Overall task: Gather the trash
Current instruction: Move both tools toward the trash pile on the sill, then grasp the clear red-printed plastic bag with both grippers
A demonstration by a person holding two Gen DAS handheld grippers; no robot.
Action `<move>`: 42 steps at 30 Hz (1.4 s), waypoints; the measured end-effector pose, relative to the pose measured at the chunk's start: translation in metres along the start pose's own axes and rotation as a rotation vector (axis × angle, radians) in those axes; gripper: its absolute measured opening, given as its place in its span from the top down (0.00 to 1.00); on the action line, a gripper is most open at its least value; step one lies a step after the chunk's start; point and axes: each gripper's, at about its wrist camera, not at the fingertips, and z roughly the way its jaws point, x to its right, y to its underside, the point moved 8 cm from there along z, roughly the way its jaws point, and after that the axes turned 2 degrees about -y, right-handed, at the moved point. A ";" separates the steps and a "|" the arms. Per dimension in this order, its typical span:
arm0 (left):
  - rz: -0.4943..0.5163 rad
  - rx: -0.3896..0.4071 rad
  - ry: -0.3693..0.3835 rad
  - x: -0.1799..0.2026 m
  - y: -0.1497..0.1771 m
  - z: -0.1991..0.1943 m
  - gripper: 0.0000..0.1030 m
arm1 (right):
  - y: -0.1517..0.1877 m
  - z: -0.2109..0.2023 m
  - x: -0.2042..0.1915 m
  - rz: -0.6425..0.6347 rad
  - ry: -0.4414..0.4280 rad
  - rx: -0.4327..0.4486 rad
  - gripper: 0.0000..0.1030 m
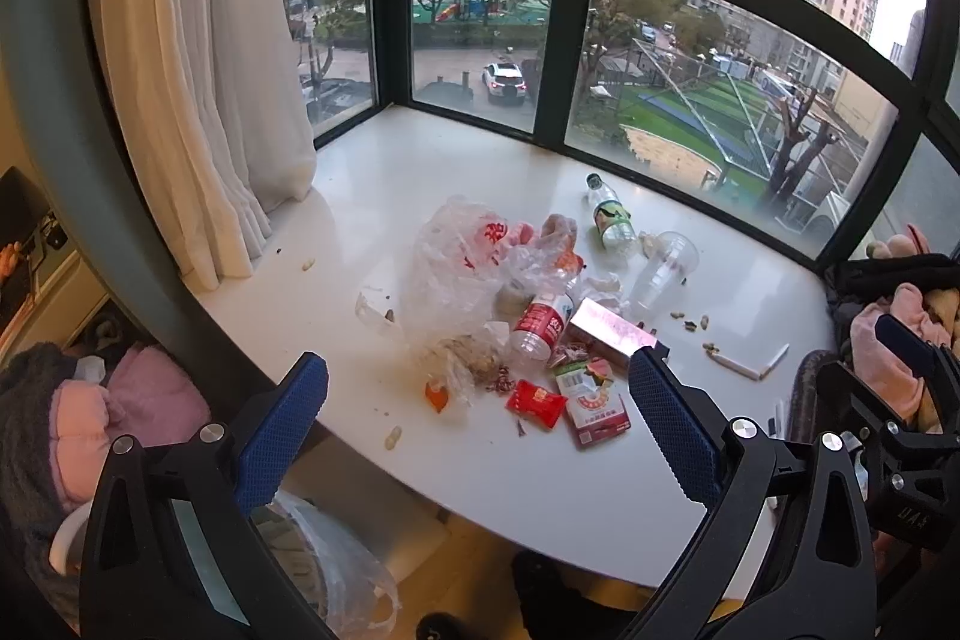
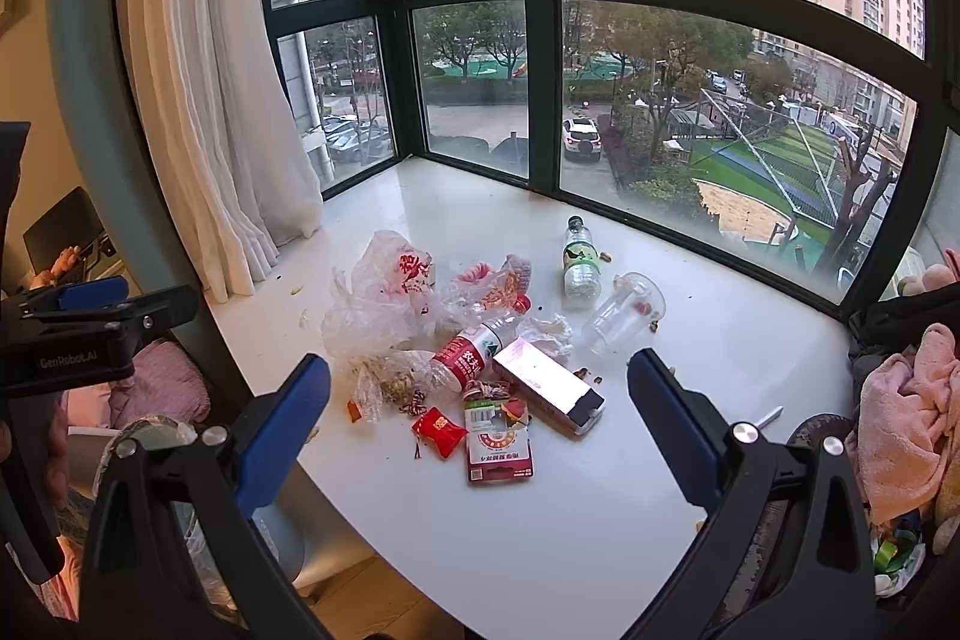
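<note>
The trash is heaped mid-bench around a red-labelled bottle [image 2: 467, 355]: a crumpled plastic bag [image 2: 375, 298] behind it, a red snack packet [image 2: 438, 430] in front. Both grippers [image 1: 477, 403] [image 2: 478, 409] are held spread and empty. Rigid pieces are best taken first, across their narrow width.

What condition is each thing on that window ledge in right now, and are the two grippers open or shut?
Left gripper: open, empty.
Right gripper: open, empty.
Red-label bottle: lying on its side, capped.
Green-label bottle: lying down, capped.
Clear plastic cup: tipped on its side.
Plastic bag: crumpled, slack.
Pink box: lying flat.
Red candy wrapper: lying flat.
Curtain: drawn to the side.
</note>
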 end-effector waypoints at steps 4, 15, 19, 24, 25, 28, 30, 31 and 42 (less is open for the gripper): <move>0.010 0.005 -0.003 -0.002 -0.002 0.001 0.06 | 0.000 0.002 0.000 -0.008 -0.001 -0.001 0.06; 0.013 0.019 -0.003 -0.007 -0.006 0.000 0.06 | -0.003 0.000 -0.009 -0.030 -0.006 0.007 0.06; 0.015 0.021 0.000 -0.010 -0.005 -0.003 0.06 | -0.004 -0.001 -0.012 -0.036 -0.002 0.008 0.06; 0.012 0.018 0.000 -0.021 -0.003 -0.005 0.06 | -0.005 -0.003 -0.020 -0.046 0.006 0.005 0.06; 0.009 0.019 0.000 -0.024 -0.003 -0.005 0.06 | -0.005 -0.004 -0.023 -0.049 0.009 0.004 0.06; 0.010 0.018 0.003 -0.033 0.000 -0.006 0.06 | -0.003 -0.005 -0.029 -0.048 0.005 -0.002 0.06; 0.016 0.010 0.005 -0.040 0.002 -0.004 0.06 | -0.001 -0.006 -0.032 -0.036 -0.006 -0.007 0.06; 0.019 0.008 0.008 -0.043 0.003 -0.003 0.06 | 0.000 -0.007 -0.033 -0.035 -0.008 -0.005 0.06; 0.082 0.010 0.148 -0.054 0.013 0.034 0.06 | -0.010 0.033 -0.044 -0.124 -0.103 -0.037 0.06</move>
